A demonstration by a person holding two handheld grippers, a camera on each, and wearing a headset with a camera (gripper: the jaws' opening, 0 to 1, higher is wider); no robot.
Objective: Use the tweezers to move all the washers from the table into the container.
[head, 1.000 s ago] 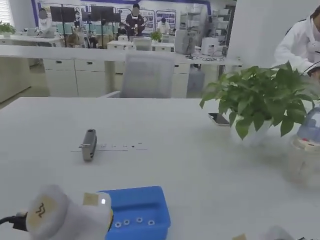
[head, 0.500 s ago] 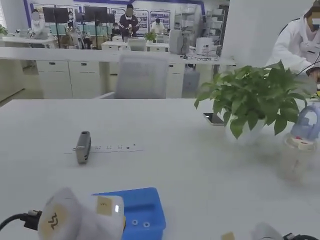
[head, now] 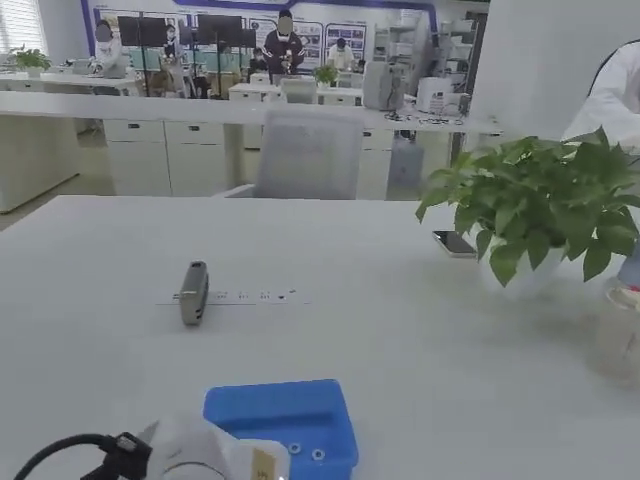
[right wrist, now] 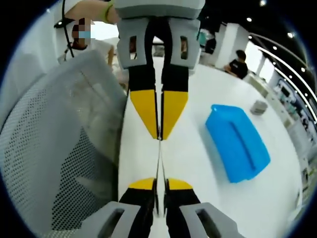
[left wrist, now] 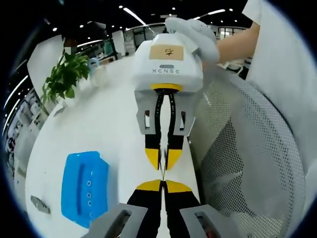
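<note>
A blue container (head: pixel 280 415) sits near the table's front edge, with washers (head: pixel 318 455) lying inside. In the left gripper view it lies to the left (left wrist: pixel 84 186) with several washers (left wrist: pixel 89 191) in a row. My two grippers face each other tip to tip over the table edge. My right gripper (right wrist: pixel 159 184) is shut on the thin tweezers (right wrist: pixel 159 153), seen edge-on. My left gripper (left wrist: pixel 162 186) is shut on their other end. The white body of a gripper (head: pixel 200 455) shows at the bottom of the head view.
A power strip (head: pixel 195 292) lies mid-table beyond the container. A potted plant (head: pixel 540 200) and a phone (head: pixel 455 243) stand at the right. A mesh chair (left wrist: pixel 247 163) is close beside the grippers. People work at benches behind.
The head camera has shifted. The white gripper body has dropped lower at the bottom edge and now covers less of the container.
</note>
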